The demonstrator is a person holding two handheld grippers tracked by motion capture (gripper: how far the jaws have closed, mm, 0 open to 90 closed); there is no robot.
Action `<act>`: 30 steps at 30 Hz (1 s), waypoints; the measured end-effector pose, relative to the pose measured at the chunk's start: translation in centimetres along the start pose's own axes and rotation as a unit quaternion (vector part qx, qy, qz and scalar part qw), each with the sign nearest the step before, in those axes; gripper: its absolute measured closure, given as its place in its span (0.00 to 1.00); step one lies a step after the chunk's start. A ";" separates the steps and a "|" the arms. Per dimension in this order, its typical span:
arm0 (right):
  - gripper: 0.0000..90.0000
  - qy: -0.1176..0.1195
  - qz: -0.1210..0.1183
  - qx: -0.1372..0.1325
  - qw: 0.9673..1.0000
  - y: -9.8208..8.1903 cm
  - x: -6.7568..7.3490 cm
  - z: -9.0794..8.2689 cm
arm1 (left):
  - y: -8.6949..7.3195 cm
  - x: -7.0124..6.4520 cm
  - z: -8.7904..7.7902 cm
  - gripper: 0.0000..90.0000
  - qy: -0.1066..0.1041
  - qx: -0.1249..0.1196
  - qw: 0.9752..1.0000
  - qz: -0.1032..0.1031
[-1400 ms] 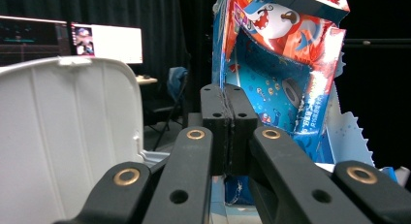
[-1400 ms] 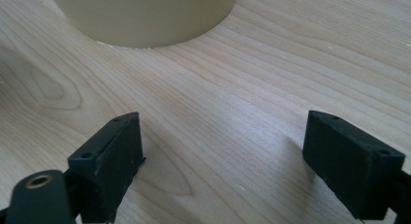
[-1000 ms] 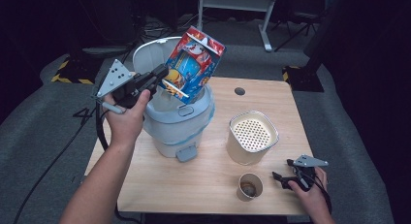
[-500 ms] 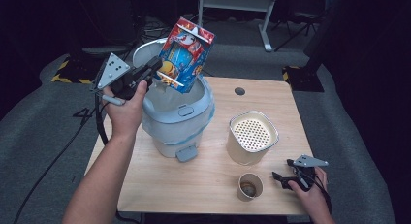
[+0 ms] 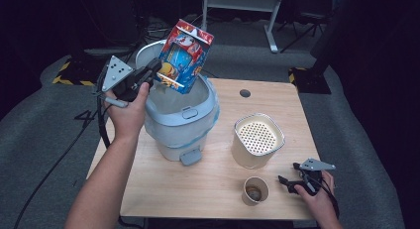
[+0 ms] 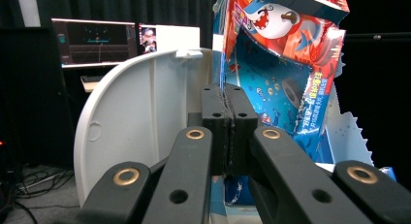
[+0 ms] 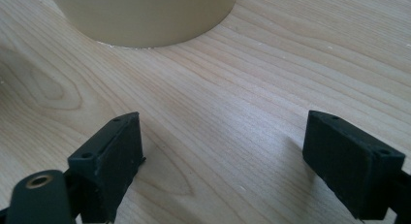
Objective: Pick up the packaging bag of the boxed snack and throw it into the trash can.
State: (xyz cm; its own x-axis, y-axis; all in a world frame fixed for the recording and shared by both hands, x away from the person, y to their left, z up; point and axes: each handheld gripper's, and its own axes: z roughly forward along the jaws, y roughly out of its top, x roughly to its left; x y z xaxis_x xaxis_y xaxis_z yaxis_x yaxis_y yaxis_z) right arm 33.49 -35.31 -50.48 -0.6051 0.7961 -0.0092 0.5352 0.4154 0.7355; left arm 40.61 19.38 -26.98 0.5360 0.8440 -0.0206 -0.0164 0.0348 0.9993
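A red and blue printed carton (image 5: 184,55) hangs tilted over the open mouth of a white pedal bin (image 5: 188,115). My left gripper (image 5: 157,70) is shut on the carton's thin lower left edge. In the left gripper view the two pads meet on that card edge (image 6: 229,107), the carton (image 6: 286,78) rises to the right, and the bin's raised lid (image 6: 140,117) stands behind. My right gripper (image 5: 283,182) rests low at the table's front right, open with nothing between its jaws (image 7: 223,156).
A beige canister with a perforated top (image 5: 257,140) stands right of the bin, and its base (image 7: 145,15) is just ahead of the right gripper. A small paper cup (image 5: 255,191) sits near the front edge of the wooden table (image 5: 208,199). A dark hole (image 5: 244,93) marks the tabletop's far side.
The left gripper has carried the carton slightly up and to the left, over the bin's opening. The right gripper has stayed where it was.
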 end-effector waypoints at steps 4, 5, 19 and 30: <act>0.16 0.000 0.000 0.000 1.000 0.0 0.0 0.0 | -0.1 0.0 0.2 0.98 0.001 0.006 1.000 0.001; 0.16 0.000 0.000 0.000 1.000 0.0 0.0 0.0 | -0.1 0.0 0.2 0.98 0.000 0.009 1.000 -0.001; 0.16 0.000 0.000 0.000 1.000 0.0 0.0 0.0 | -0.7 0.0 -1.1 0.50 -0.037 0.049 0.998 0.009; 0.16 0.000 0.000 0.000 1.000 0.0 0.0 0.0 | -0.7 -1.5 -5.1 0.47 -0.108 0.097 0.989 0.035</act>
State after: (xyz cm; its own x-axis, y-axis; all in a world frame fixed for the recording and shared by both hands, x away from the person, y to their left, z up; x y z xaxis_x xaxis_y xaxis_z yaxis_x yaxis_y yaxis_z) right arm 33.49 -35.32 -50.47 -0.6051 0.7961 -0.0091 0.5355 0.4155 0.7352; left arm 35.50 20.81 -27.82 0.7075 0.7058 0.0347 0.0909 -0.1396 0.9860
